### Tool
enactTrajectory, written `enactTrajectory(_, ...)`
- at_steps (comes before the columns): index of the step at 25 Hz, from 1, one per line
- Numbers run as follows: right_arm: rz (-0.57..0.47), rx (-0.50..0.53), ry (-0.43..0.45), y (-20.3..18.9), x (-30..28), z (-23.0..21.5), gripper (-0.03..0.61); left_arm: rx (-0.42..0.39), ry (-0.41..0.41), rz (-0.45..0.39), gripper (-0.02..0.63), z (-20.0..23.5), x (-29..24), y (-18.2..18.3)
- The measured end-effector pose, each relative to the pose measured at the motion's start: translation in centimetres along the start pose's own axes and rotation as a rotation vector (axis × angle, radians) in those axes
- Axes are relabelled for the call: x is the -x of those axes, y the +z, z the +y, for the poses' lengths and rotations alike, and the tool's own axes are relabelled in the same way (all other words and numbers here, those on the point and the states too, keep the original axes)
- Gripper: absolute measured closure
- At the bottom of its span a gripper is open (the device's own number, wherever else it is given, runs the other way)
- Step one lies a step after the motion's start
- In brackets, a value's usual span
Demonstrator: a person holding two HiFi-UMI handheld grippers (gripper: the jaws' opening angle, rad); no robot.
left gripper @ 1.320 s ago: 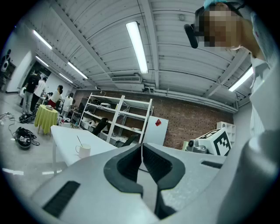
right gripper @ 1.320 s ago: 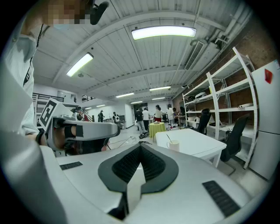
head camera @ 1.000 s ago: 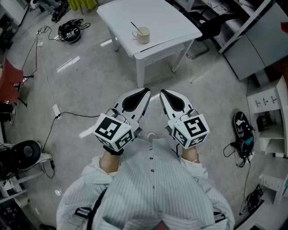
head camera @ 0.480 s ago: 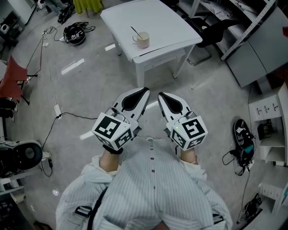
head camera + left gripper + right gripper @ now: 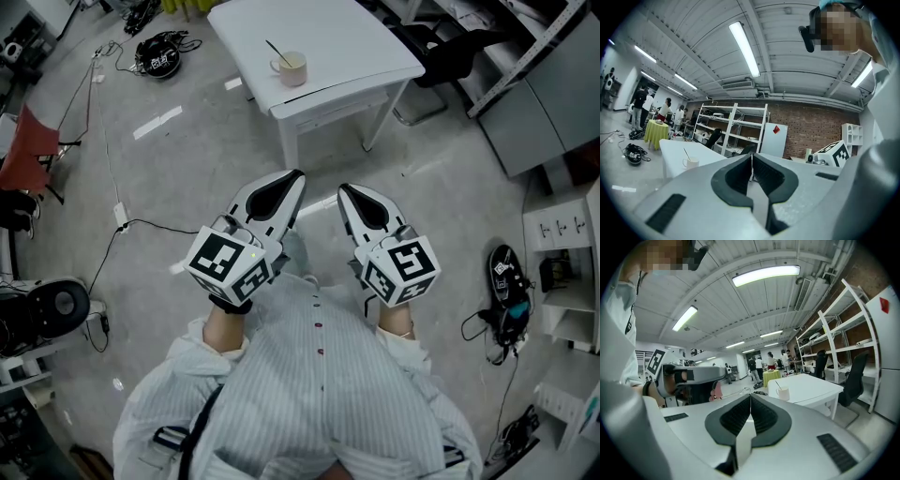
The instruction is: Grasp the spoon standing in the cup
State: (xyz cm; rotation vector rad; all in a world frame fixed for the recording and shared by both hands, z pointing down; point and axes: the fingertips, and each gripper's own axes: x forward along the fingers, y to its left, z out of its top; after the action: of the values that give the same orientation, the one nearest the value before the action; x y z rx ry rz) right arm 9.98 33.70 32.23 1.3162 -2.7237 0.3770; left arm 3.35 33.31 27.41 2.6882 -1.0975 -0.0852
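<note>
Nearest, at the bottom of the head view, is the person's striped shirt, with both forearms reaching forward from it. The left gripper and the right gripper are held side by side above the grey floor, near each other but not touching. Their marker cubes sit toward the body and their tips point toward the table. In the left gripper view the jaws are pressed together with nothing between them. The right gripper view shows the same: jaws closed and empty.

Further on stands the white table, well apart from both grippers. The cup sits upright near the table's left front edge, its handle to the left. The spoon stands in the cup, its handle leaning up and to the left over the rim.

A black chair stands just right of the table, and black gear with cables lies on the floor to its left. Farthest off, the left gripper view shows white shelves, a brick wall and people around a yellow-green covered stand
</note>
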Motion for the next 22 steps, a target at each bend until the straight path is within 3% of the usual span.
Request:
enactTrajectory(10,0.009,0.001,-0.007,0.6,-3.9,-4.0,0.569,-0.004,0.017,-0.011,0.597,4.1,-3.7,0.5)
enactTrajectory(22,0.045,0.011,-0.001,3.7,-15.2,-8.9,0.569,0.003,0.015,0.002,0.597,14.6,-10.3,3.2)
